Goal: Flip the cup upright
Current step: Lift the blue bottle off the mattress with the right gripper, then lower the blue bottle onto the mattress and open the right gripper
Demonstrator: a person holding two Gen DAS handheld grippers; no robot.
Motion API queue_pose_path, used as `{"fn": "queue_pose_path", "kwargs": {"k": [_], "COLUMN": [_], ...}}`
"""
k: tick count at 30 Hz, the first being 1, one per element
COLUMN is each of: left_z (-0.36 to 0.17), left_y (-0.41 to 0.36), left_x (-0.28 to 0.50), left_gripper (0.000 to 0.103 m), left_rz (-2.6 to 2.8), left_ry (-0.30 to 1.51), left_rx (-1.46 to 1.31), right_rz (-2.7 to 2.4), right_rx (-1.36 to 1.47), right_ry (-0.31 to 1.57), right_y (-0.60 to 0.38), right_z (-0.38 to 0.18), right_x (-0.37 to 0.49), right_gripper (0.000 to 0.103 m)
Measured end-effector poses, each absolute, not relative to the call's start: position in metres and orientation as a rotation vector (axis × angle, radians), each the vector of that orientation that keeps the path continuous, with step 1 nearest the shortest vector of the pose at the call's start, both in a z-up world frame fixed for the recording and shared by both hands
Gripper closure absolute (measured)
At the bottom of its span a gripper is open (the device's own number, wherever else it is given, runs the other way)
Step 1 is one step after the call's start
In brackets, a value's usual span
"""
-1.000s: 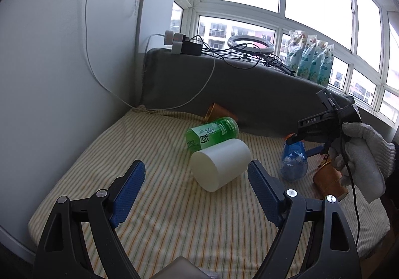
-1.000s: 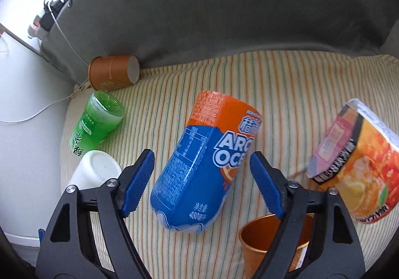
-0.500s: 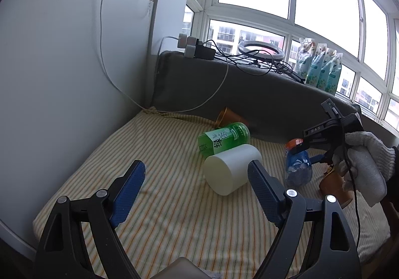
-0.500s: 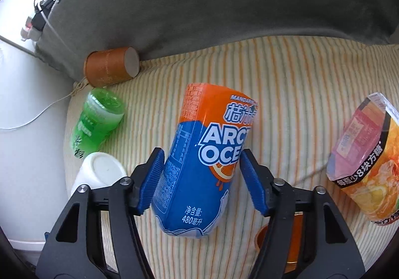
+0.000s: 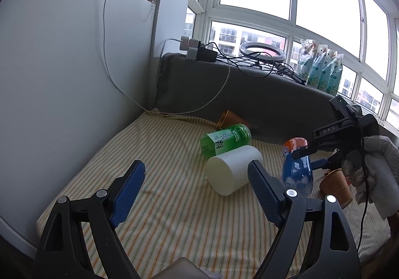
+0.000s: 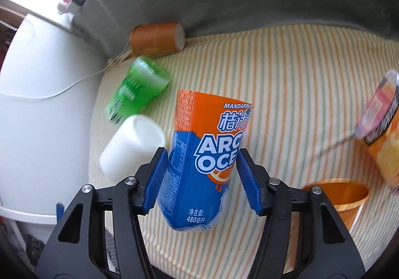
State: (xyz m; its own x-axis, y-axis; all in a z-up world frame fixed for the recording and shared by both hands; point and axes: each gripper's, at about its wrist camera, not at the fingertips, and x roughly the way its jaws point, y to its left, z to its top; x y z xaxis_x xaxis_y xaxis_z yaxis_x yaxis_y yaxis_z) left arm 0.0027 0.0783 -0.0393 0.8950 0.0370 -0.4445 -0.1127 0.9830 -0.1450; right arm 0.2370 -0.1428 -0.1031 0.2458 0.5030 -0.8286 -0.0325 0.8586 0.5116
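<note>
My right gripper (image 6: 201, 179) is shut on the blue and orange Arctic Ocean cup (image 6: 207, 151) and holds it tilted above the striped cushion (image 6: 299, 94). The same cup (image 5: 296, 166) and right gripper (image 5: 309, 156) show at the right of the left wrist view. My left gripper (image 5: 194, 189) is open and empty, above the cushion (image 5: 162, 191), with a white cup (image 5: 233, 171) lying on its side just beyond its right finger.
A green cup (image 5: 224, 139) and a brown paper cup (image 5: 228, 118) lie on their sides near the grey backrest (image 5: 261, 96). An upright brown cup (image 6: 339, 195) stands right of my right gripper. An orange noodle cup (image 6: 384, 134) lies at the far right. A white wall (image 5: 62, 79) is at left.
My right gripper closed on the blue and orange cup and lifted it, tilting it toward upright. The left gripper stayed open and pulled back slightly.
</note>
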Motion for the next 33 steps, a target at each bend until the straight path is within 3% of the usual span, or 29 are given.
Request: {"fn": "queue_pose_path", "kwargs": {"k": [17, 29, 33], "left_z": [-0.043, -0.046, -0.045], "left_y": [0.060, 0.036, 0.030], "left_x": [0.008, 0.014, 0.019], "left_gripper": [0.019, 0.019, 0.019], "left_rz": [-0.021, -0.080, -0.096], "left_ry": [0.556, 0.622, 0.639], "left_rx": [-0.158, -0.136, -0.134], "right_rz": [0.527, 0.539, 0.541], "right_rx": [0.358, 0.313, 0.300], "right_ry": [1.371, 1.326, 1.286], "right_y": [-0.110, -0.105, -0.111], "right_z": [-0.118, -0.119, -0.113], "right_x": [0.165, 0.155, 0.148], "right_gripper": [0.043, 0.037, 0.029]}}
